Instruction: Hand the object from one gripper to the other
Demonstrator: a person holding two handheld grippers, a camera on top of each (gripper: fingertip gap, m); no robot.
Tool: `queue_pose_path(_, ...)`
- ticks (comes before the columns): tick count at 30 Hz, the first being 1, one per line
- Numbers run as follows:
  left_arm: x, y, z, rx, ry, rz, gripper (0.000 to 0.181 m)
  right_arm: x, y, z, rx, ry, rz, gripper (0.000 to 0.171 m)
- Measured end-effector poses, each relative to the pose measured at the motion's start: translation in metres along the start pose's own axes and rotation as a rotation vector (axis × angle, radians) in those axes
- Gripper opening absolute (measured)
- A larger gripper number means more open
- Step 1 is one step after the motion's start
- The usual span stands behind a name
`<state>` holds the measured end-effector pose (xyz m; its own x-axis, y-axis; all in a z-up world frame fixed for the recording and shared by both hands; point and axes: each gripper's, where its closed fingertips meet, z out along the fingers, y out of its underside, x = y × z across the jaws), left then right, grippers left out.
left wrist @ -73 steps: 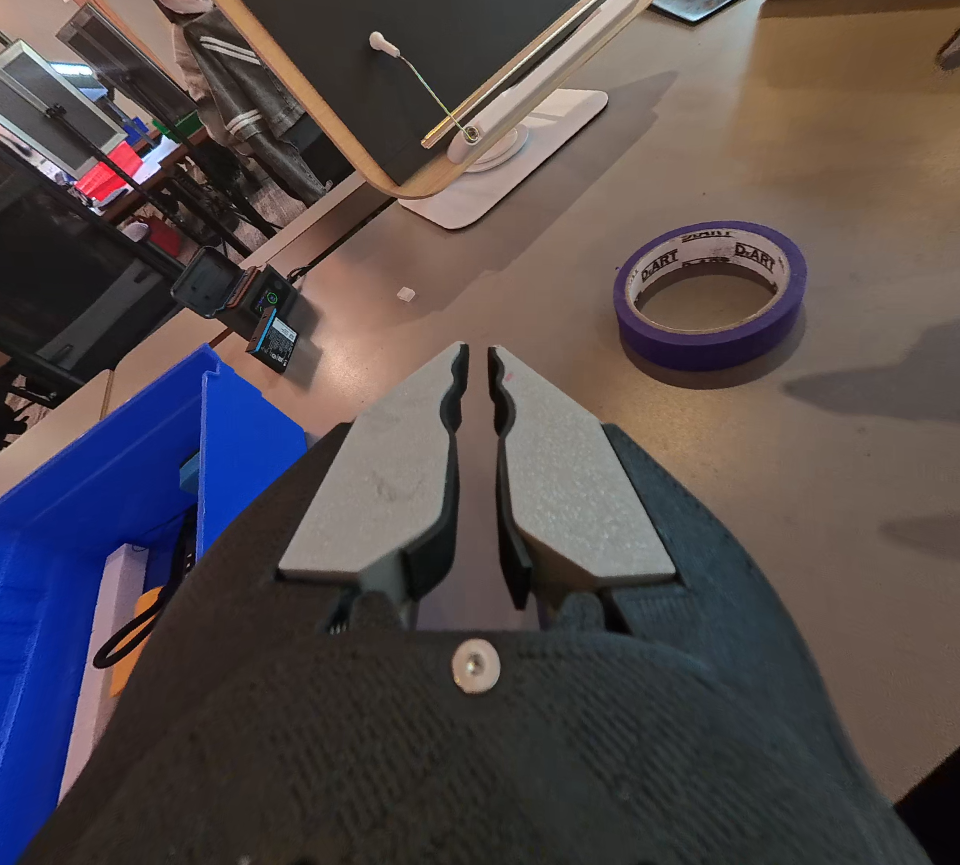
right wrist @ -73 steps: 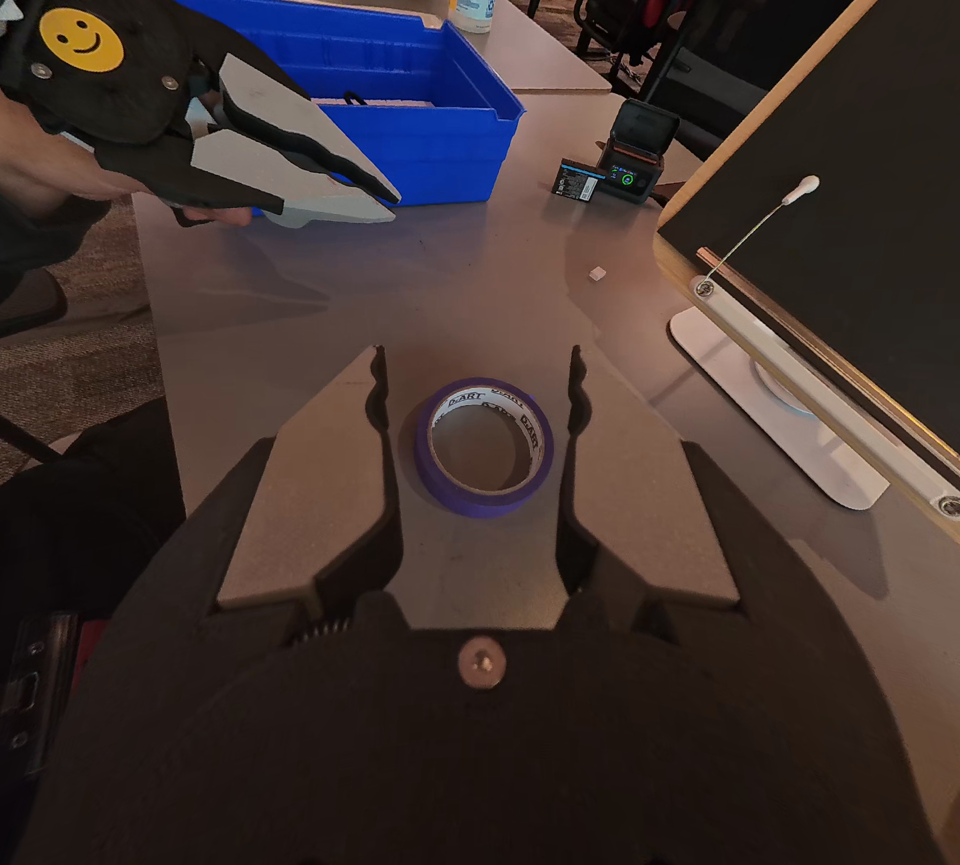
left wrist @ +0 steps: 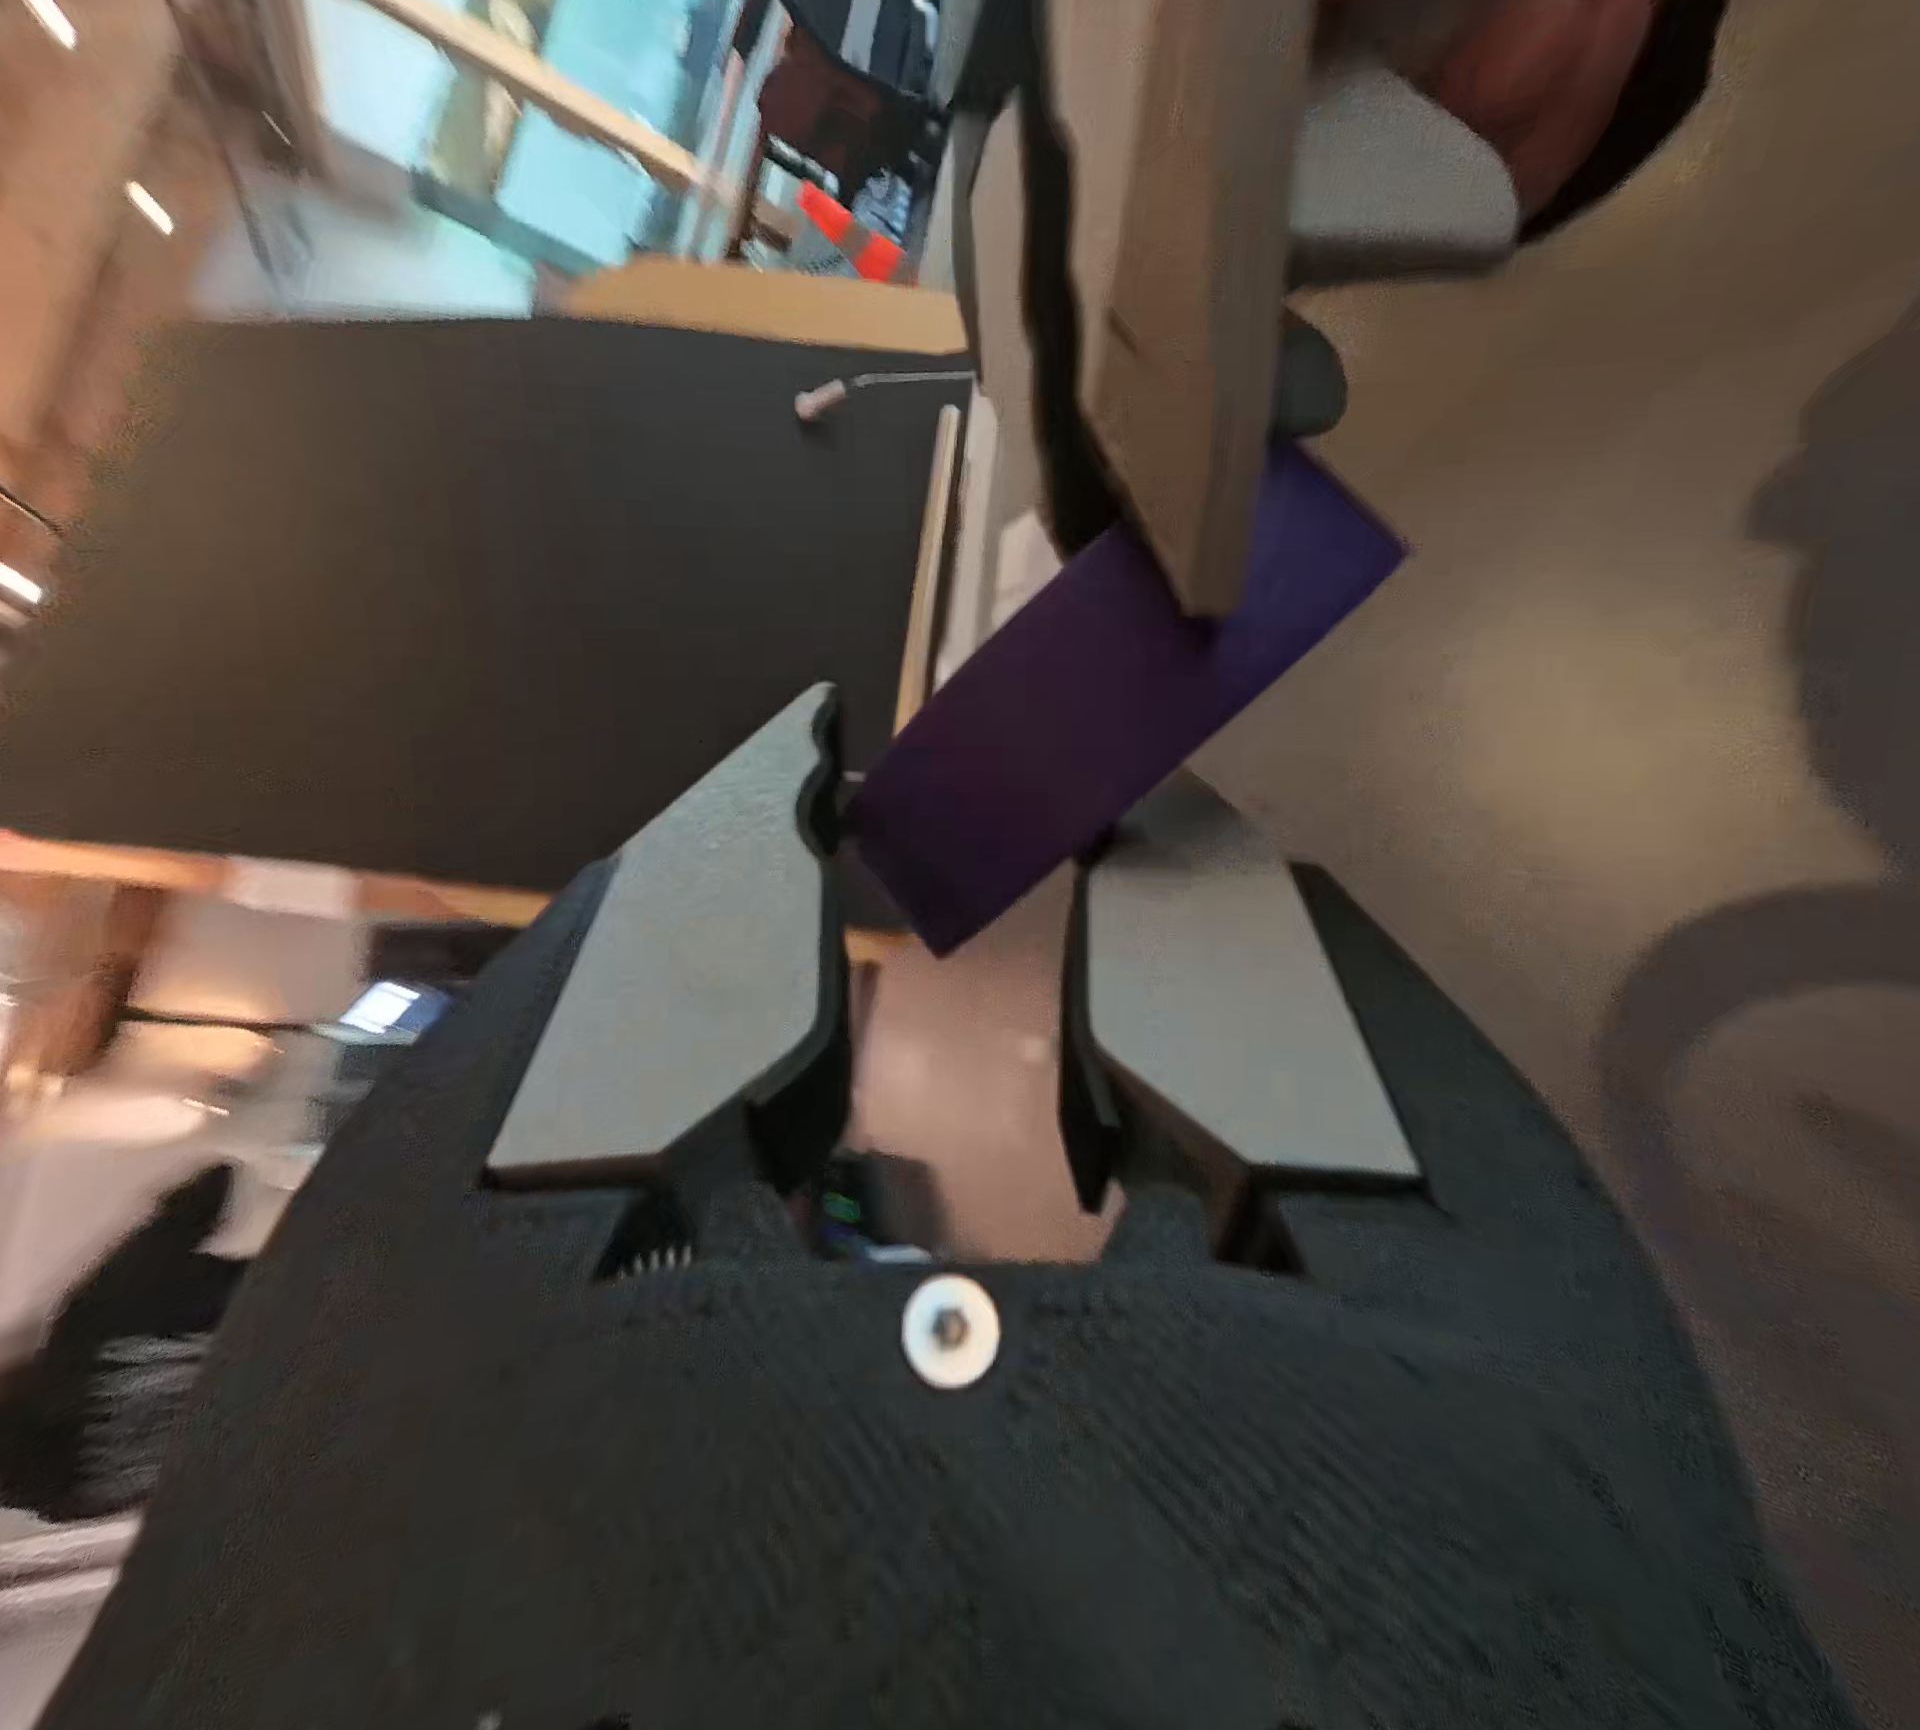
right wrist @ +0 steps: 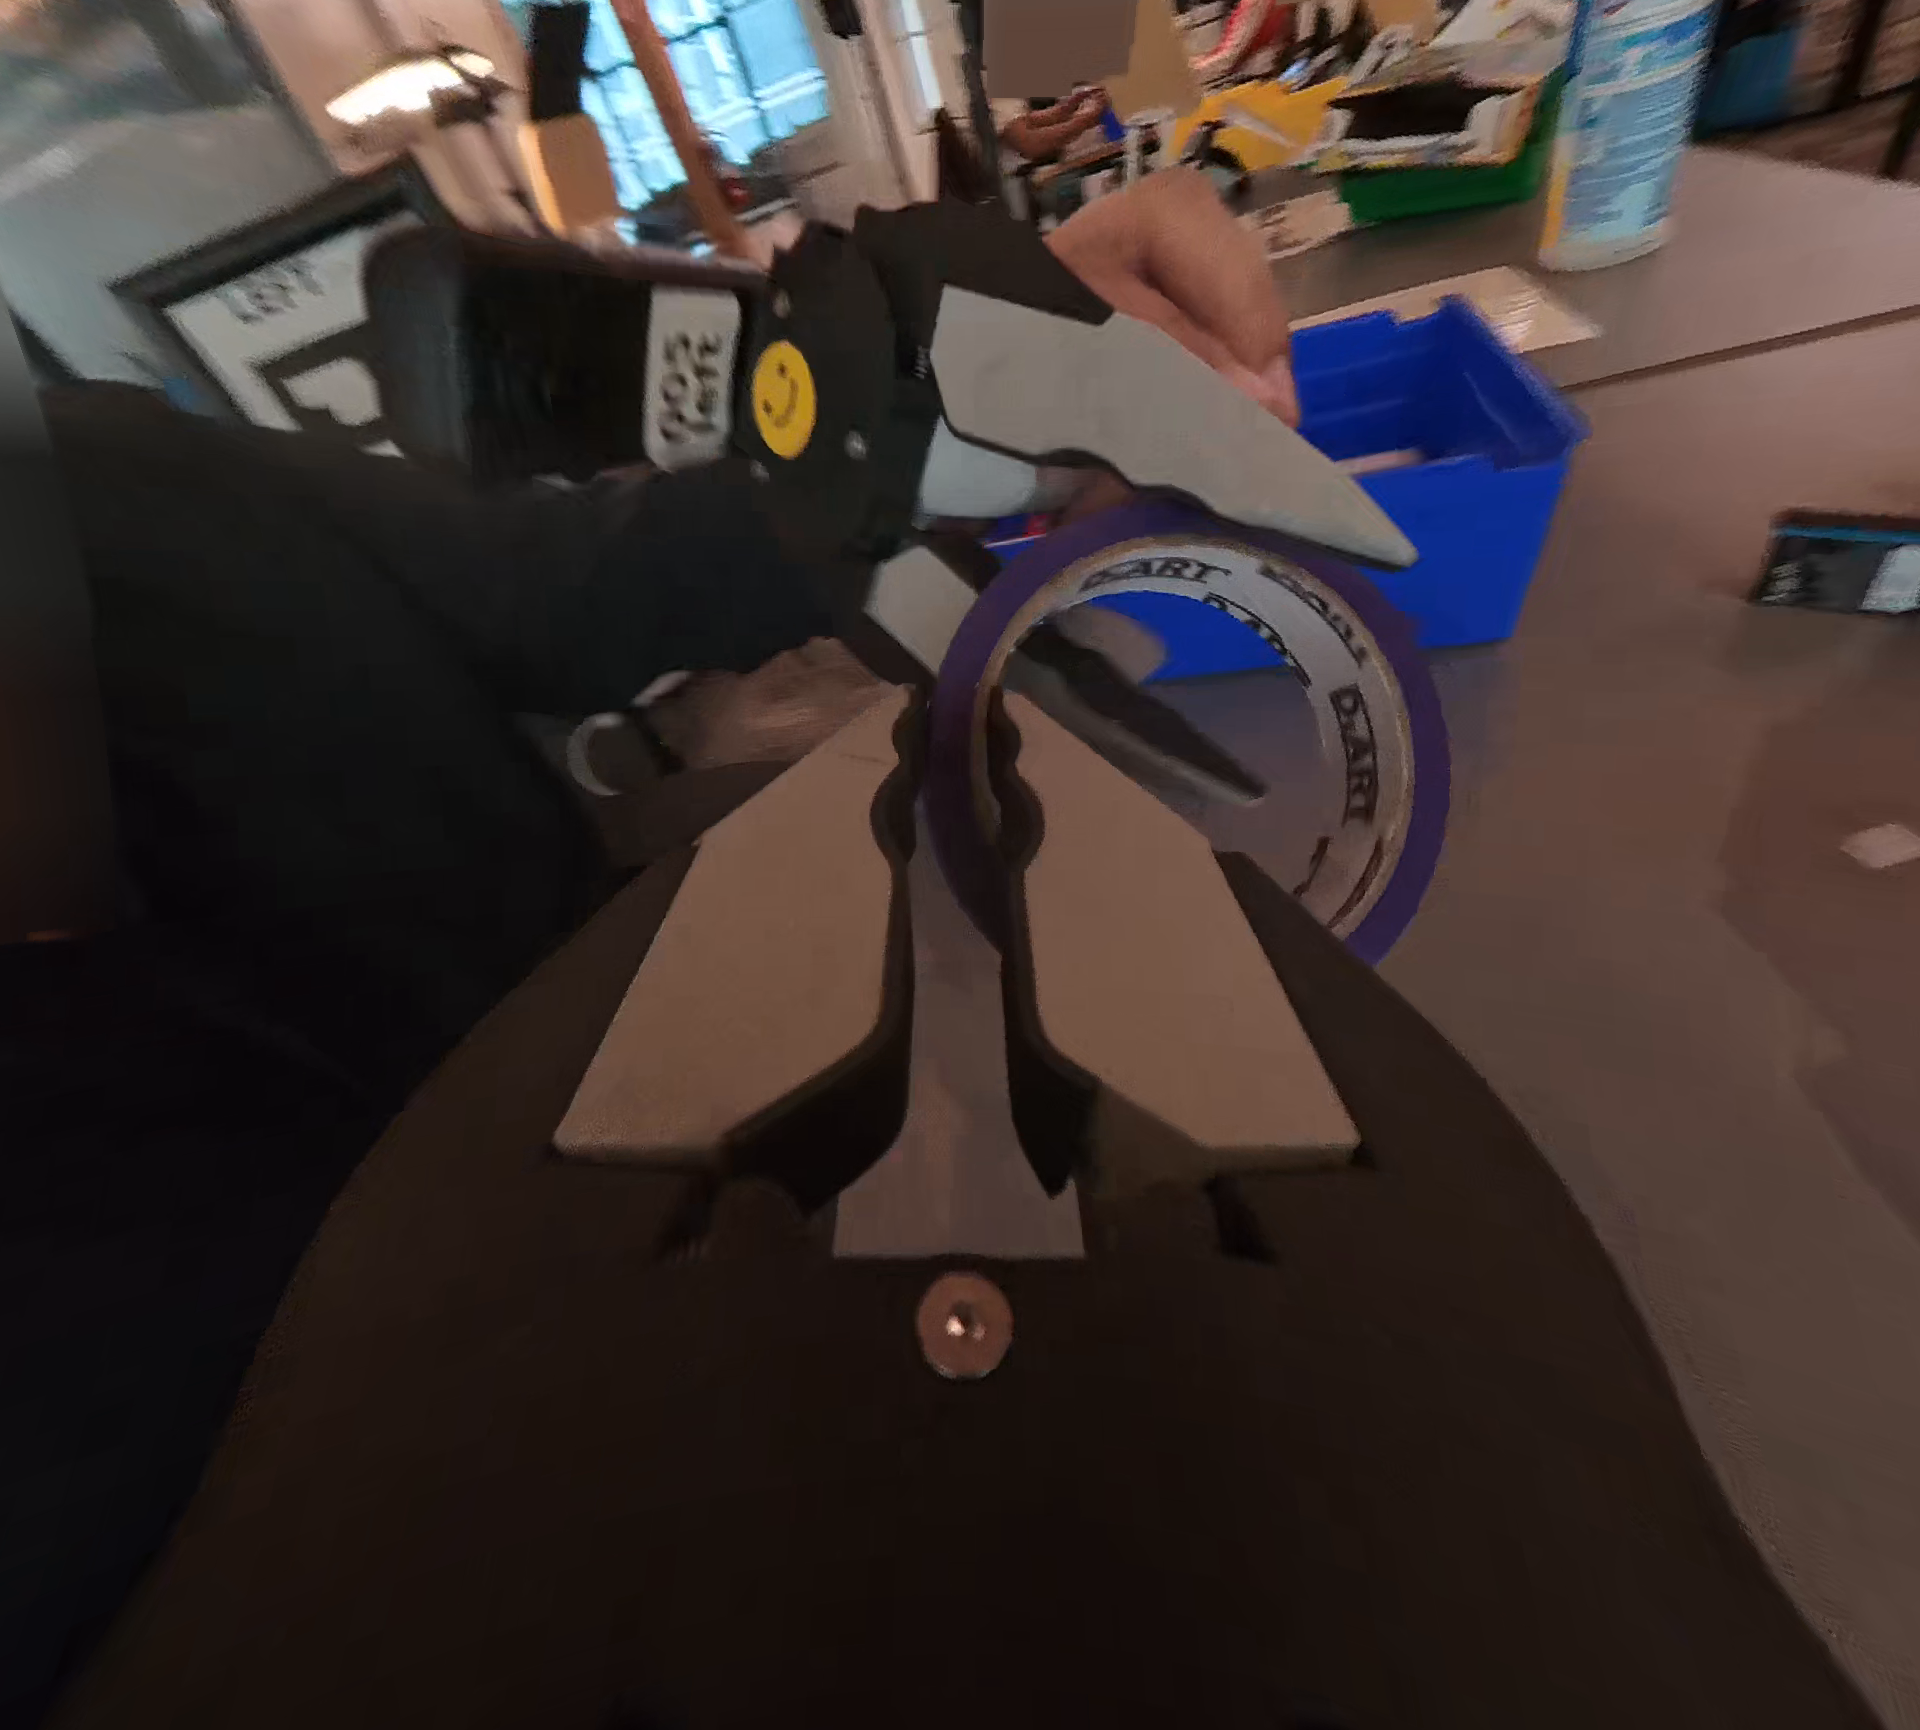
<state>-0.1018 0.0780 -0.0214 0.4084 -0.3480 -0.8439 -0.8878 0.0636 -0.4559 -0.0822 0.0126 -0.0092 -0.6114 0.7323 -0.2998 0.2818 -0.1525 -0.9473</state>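
The purple tape roll is held in mid-air above the grey worktop, standing on edge. The right tongs are closed on the roll's wall: one finger sits inside the ring, the other outside, with the band pinched between the tips. The left tongs are seen partly open around the roll's far side; in the right wrist view one grey finger lies over the top of the roll and the other passes through its hole. Contact by the left tongs appears slight or absent, though blur makes this hard to settle. In the left wrist view the roll is seen edge-on, tilted, its low end between the left fingertips. A blue bin is noted behind on the worktop, a white canister farther back
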Motion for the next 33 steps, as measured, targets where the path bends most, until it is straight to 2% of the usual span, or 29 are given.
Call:
queue_pose_path(1,0.003,-0.002,0.007,0.001,-0.021,0.104,0.030,-0.001,0.004,-0.004,0.002,-0.038,0.038,0.008)
queue_pose_path(3,0.013,0.007,0.020,-0.083,-0.026,0.272,0.024,0.008,0.019,-0.012,-0.027,-0.023,0.070,0.009)
queue_pose_path(6,0.021,0.020,0.035,-0.168,-0.043,0.442,0.023,0.034,0.047,-0.022,-0.129,0.122,0.057,0.010)
queue_pose_path(9,0.033,0.036,0.046,-0.206,0.025,0.437,0.022,0.054,0.062,-0.033,-0.199,0.268,-0.009,0.014)
queue_pose_path(13,0.051,0.053,0.051,-0.304,0.084,0.491,0.014,0.067,0.079,-0.032,-0.275,0.348,-0.014,0.021)
queue_pose_path(15,0.057,0.054,0.052,-0.314,0.108,0.472,0.007,0.072,0.083,-0.032,-0.305,0.388,-0.033,0.023)
queue_pose_path(20,0.065,0.064,0.050,-0.367,0.128,0.365,0.006,0.076,0.088,-0.030,-0.314,0.426,-0.051,0.022)
queue_pose_path(28,0.072,0.081,0.038,-0.453,0.139,0.271,0.007,0.082,0.081,-0.040,-0.280,0.462,-0.085,0.031)
queue_pose_path(33,0.071,0.086,0.033,-0.532,0.031,0.272,0.007,0.092,0.082,-0.047,-0.276,0.528,-0.113,0.030)
